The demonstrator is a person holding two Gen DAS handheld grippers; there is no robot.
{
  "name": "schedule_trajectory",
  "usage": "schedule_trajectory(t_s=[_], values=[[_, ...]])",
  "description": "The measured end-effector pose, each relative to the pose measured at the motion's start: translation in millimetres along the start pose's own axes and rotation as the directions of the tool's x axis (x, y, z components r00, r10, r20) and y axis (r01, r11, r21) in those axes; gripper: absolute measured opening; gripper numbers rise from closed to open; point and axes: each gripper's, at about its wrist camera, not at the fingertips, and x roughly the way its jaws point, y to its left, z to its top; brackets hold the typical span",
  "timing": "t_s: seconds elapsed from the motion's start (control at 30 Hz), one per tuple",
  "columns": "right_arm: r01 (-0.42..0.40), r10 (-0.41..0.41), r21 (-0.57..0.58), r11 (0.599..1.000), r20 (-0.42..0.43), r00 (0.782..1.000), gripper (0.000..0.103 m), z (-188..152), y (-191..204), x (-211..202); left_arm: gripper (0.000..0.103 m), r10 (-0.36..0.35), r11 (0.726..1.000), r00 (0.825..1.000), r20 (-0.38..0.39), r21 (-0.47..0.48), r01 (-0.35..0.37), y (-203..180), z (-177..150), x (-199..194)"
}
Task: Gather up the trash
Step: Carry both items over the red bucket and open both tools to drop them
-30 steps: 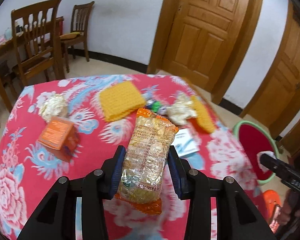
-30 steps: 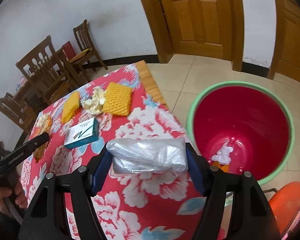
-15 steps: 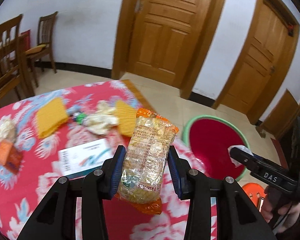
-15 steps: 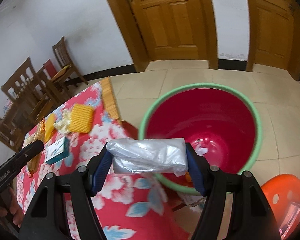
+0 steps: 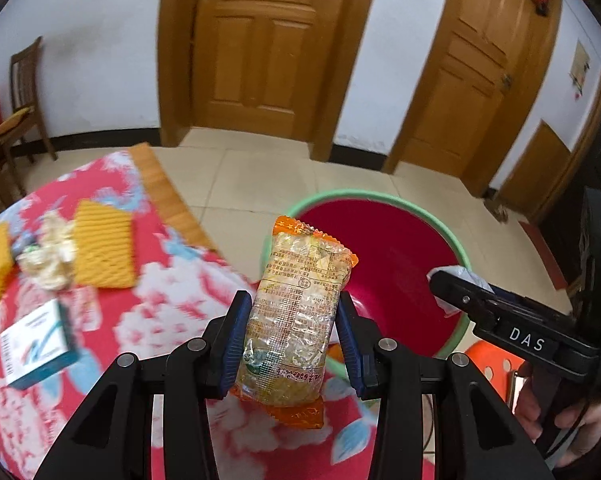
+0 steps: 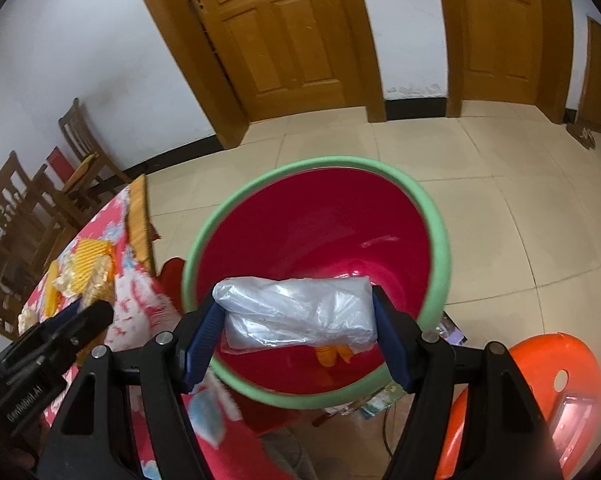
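My left gripper (image 5: 292,336) is shut on an orange-edged clear snack packet (image 5: 300,308), held upright above the table edge, beside the red bin with a green rim (image 5: 384,240). My right gripper (image 6: 298,330) is shut on a crumpled clear plastic bag (image 6: 300,312) and holds it over the near side of the bin (image 6: 320,236). The right gripper also shows in the left wrist view (image 5: 456,292) over the bin's right rim. Some trash lies at the bin's bottom, mostly hidden by the bag.
The table with a red floral cloth (image 5: 160,312) carries two yellow foam nets (image 5: 104,248), a crumpled wrapper (image 5: 48,260) and a white-teal box (image 5: 36,348). An orange stool (image 6: 540,396) stands by the bin. Wooden chairs (image 6: 80,152) and doors (image 5: 260,52) stand behind.
Both grippers have swung right from over the table toward the bin. The right gripper with the plastic bag is now over the bin's opening; the left one with the packet is close to its rim.
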Motion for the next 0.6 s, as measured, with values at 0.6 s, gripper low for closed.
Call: schedule_trajectory(t_s=[0.6], values=[[0.025, -0.025, 0.038, 0.999, -0.009, 1.0, 0.076, 4, -18, 13, 0.058, -0.01, 0.999, 0.999, -0.037, 0.05, 0.012, -23, 6, 35]])
